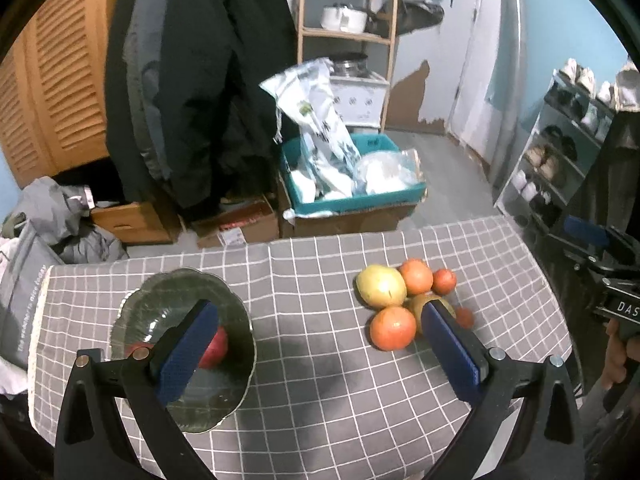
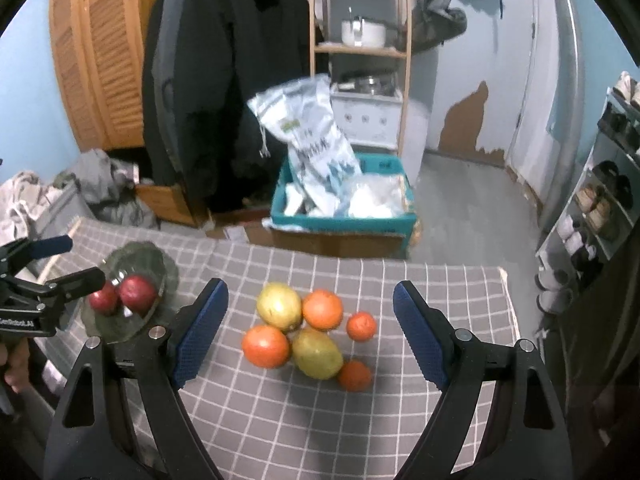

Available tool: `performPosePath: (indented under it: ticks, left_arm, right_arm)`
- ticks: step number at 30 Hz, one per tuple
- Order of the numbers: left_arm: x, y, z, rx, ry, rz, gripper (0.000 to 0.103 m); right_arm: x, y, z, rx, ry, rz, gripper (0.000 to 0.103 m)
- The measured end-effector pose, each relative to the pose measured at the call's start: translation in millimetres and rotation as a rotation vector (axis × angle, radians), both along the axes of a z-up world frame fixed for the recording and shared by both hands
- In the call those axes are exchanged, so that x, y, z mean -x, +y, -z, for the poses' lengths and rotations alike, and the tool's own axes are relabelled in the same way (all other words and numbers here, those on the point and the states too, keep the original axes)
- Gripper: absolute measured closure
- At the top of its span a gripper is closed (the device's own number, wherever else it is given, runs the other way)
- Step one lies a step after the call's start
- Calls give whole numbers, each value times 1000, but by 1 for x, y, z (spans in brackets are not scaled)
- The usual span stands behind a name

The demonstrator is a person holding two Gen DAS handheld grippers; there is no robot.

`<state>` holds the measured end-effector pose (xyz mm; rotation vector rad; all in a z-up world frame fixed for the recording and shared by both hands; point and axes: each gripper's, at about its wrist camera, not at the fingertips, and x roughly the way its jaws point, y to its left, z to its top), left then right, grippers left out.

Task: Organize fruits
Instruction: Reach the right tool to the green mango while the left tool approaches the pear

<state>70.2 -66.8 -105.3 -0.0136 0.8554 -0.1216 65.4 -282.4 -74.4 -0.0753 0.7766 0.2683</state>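
L gripper (image 1: 316, 344) & R gripper (image 2: 310, 332) both angled down over table, fingers spread wide, nothing held

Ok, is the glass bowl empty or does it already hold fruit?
Not empty: the glass bowl holds two red apples, side by side. The oranges remain on the tablecloth.

Both wrist cams look down-forward over table (image 1: 320, 360) (near); share fruit pile (image 2: 304, 328).
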Motion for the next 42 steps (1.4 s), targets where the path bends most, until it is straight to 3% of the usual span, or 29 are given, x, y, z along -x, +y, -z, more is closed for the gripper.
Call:
performPosePath:
  ticks: [22, 35, 42]
  left_arm:
    - [-59, -38, 117, -70, 228, 50, 1]
    - [-74, -49, 159, -86, 295, 82, 1]
    - [-76, -55, 164, -91, 302, 104, 1]
  right_arm:
    - [-53, 3, 131, 116, 342, -36, 18]
    - [-70, 10, 186, 157, 456, -89, 18]
    - [-79, 18, 203, 168, 482, -119, 24]
